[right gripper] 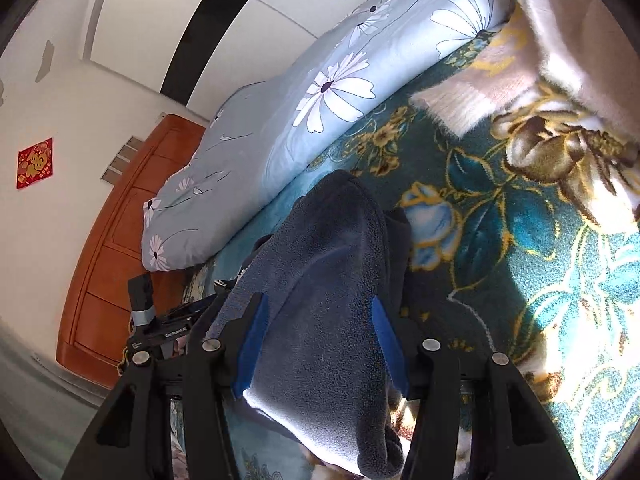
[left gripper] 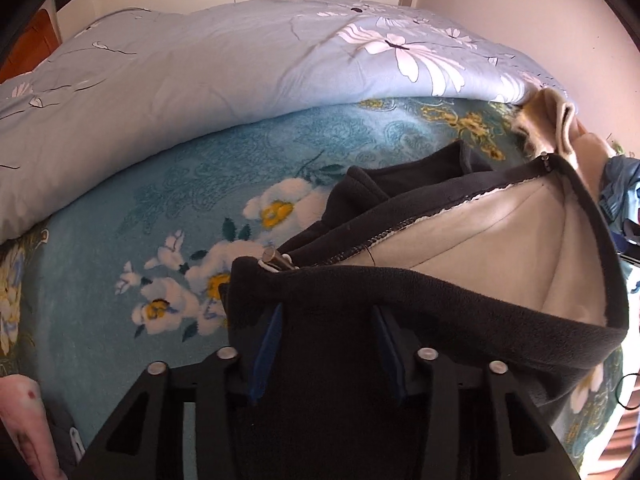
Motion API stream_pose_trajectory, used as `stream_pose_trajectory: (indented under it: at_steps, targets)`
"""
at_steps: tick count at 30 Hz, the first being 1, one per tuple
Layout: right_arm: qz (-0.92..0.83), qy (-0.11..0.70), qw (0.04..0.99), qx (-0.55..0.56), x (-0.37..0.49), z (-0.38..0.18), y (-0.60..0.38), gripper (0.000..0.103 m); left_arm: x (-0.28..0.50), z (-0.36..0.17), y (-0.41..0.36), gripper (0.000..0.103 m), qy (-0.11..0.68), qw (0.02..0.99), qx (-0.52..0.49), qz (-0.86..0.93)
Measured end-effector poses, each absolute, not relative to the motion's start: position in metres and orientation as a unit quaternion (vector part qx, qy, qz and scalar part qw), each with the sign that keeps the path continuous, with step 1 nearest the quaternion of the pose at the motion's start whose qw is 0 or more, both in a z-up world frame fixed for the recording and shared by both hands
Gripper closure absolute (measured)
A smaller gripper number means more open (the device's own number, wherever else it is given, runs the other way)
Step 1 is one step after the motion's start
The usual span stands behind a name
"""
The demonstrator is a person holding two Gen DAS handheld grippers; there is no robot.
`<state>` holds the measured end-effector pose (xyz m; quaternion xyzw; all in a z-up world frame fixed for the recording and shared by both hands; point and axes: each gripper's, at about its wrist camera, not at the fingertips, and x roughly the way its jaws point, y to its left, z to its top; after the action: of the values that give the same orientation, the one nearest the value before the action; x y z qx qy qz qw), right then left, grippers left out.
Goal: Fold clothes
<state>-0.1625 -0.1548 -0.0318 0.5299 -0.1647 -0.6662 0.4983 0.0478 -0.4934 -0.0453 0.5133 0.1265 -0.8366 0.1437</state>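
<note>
Left tongs (left gripper: 326, 344) clamped on dark fleece jacket (left gripper: 440, 304) at hem beside zipper pull (left gripper: 276, 261); right tongs (right gripper: 316, 344) pinching another fold of it. Draped across floral blanket (left gripper: 120, 248), toward bed's middle. Soft, light, limp, likely sagging; better gripped at hems. Beyond, blue quilt (left gripper: 180, 92) along far edge.

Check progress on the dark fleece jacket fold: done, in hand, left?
Done: no finished fold visible. In hand: dark fleece jacket draped between the left gripper and right gripper fingers, light lining still exposed over the floral blanket. Left: the folding itself.
</note>
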Motion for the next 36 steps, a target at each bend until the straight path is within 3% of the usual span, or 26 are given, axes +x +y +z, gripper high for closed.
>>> stream_pose_trajectory:
  at_steps: [3, 11, 18, 22, 26, 33, 36]
  targets:
    - [-0.667, -0.158, 0.5, 0.53, -0.163, -0.03, -0.157, 0.048, 0.056, -0.042, -0.499, 0.092, 0.142, 0.145, 0.495, -0.845]
    - [-0.67, -0.147, 0.501, 0.528, -0.166, -0.031, -0.168, 0.048, 0.091, -0.002, -0.54, 0.095, 0.189, 0.2, 0.411, -0.869]
    - [-0.678, -0.139, 0.483, 0.536, -0.174, -0.041, -0.182, 0.048, 0.089, -0.043, -0.566, 0.098, 0.239, 0.23, 0.438, -0.836]
    - [-0.68, -0.135, 0.474, 0.542, -0.181, -0.046, -0.189, 0.048, 0.103, -0.051, -0.567, 0.091, 0.327, 0.157, 0.419, -0.832]
    - [-0.687, -0.117, 0.471, 0.541, -0.184, -0.048, -0.199, 0.048, 0.125, -0.05, -0.556, 0.046, 0.34, 0.134, 0.409, -0.836]
    - [-0.706, -0.099, 0.449, 0.538, -0.198, -0.047, -0.225, 0.048, 0.128, -0.07, -0.57, 0.044, 0.39, 0.141, 0.402, -0.817]
    - [-0.713, -0.082, 0.448, 0.534, -0.203, -0.043, -0.235, 0.048, 0.111, -0.066, -0.574, 0.044, 0.374, 0.149, 0.412, -0.817]
